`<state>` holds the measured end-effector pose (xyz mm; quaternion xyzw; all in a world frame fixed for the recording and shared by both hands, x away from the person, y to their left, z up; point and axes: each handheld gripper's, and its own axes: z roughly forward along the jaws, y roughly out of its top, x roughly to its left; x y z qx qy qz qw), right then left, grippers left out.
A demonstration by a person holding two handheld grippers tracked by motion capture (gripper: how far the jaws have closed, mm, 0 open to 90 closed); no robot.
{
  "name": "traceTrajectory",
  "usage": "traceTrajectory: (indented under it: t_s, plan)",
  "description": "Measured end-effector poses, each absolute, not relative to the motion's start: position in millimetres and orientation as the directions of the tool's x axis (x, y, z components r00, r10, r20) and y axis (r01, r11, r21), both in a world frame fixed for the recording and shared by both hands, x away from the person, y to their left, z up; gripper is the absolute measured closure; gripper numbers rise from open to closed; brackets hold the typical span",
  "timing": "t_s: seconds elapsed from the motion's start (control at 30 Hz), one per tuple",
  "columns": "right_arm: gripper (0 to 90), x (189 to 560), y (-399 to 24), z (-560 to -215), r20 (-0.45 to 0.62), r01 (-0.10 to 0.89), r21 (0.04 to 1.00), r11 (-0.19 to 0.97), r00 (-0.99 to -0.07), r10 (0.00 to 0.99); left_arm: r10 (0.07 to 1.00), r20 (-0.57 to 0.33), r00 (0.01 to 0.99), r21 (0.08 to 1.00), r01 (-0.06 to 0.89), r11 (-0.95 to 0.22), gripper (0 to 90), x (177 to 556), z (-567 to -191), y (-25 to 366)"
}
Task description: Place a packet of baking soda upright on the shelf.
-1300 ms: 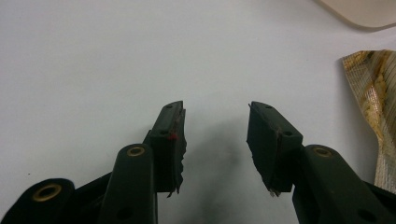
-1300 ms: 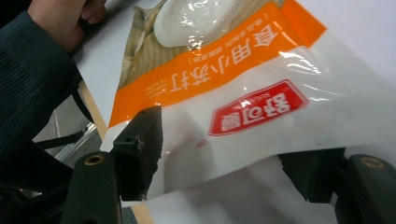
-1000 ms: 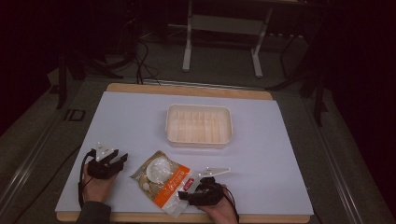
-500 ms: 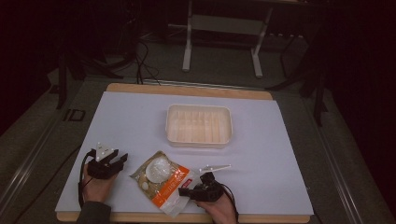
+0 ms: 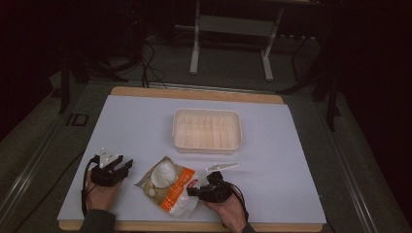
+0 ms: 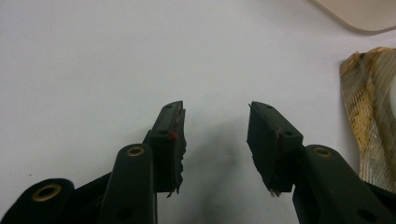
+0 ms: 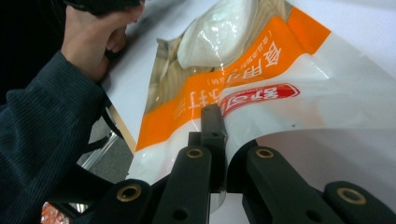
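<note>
The orange-and-white food bag point(image 5: 171, 187) lies on the white table point(image 5: 291, 160) near its front edge, just to the left of the right hand-held gripper point(image 5: 197, 190) and to the right of the left hand-held gripper point(image 5: 125, 167). Its clear window shows pale round pieces at the end farther from the right hand-held gripper, and red and white printing crosses the orange band.

In the right gripper view the bag point(image 7: 261, 88) fills the space ahead of the right hand-held gripper point(image 7: 219, 126), whose jaws have just been closing and now stand together, pinching the bag's white edge between them. The person's other hand point(image 7: 95, 39) and dark sleeve show beyond the bag at the upper left.

The left hand-held gripper point(image 6: 215, 130) rests low over bare table with its jaws apart and nothing between them; the bag's brown edge point(image 6: 369, 112) sits off to its right, apart from the pads.

Beyond both hand-held grippers, well apart from the bag, stands a shallow cream plastic tray point(image 5: 207, 129).
</note>
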<state>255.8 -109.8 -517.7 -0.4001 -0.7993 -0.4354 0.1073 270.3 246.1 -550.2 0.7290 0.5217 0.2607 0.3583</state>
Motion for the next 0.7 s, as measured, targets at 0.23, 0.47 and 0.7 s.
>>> traceTrajectory:
  t_s: [0.23, 0.47, 0.7]
  plan:
    - [90.0, 262, -107, -505, 0.521, 0.708, 0.648, 0.282, -0.682, 0.514, 0.948, 0.003, 0.318, 0.797, 0.572, -0.194, 55.9, 270, -550, 246]
    - [90.0, 269, -103, -492, 0.504, 0.681, 0.671, 0.293, -0.709, 0.493, 0.948, -0.004, 0.318, 0.800, 0.570, -0.188, 55.9, 270, -550, 247]
    - [90.0, 278, -92, -475, 0.474, 0.636, 0.707, 0.309, -0.751, 0.460, 0.949, -0.011, 0.315, 0.802, 0.569, -0.180, 55.9, 270, -550, 248]
